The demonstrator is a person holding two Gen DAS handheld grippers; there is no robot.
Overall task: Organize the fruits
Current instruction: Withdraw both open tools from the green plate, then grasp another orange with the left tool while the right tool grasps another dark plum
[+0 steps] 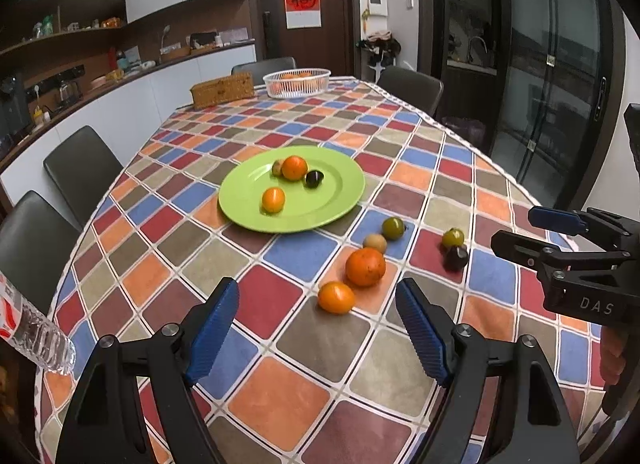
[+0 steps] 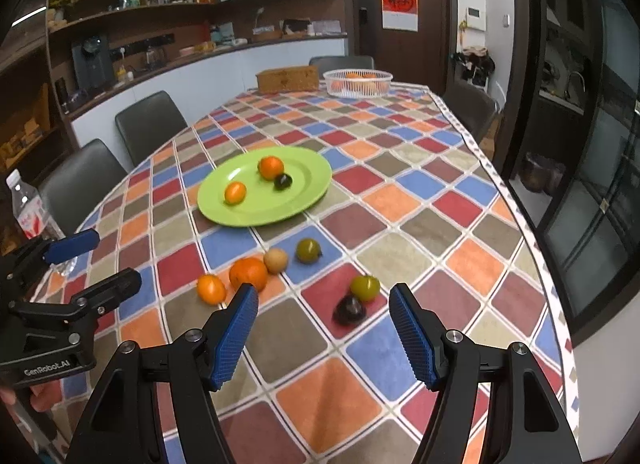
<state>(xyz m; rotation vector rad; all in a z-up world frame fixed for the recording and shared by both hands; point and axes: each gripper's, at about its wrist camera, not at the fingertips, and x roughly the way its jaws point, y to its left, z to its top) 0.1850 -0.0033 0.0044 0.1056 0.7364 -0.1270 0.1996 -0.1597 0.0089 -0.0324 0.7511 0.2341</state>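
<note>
We see left gripper (image 1: 316,324) at bottom of its frame, jaws spread wide, holding nothing, touching nothing. Small orange (image 1: 336,297) and big orange (image 1: 365,266) sit just beyond pads, between them. Right gripper (image 2: 324,328) likewise wide, empty, above table (image 2: 328,396). Dark plum (image 2: 349,310) and green plum (image 2: 365,287) lie mid-frame, between its fingers. Green plate (image 1: 248,204) at center of frame carries four fruits. Six fruits loose on cloth below plate.
</note>
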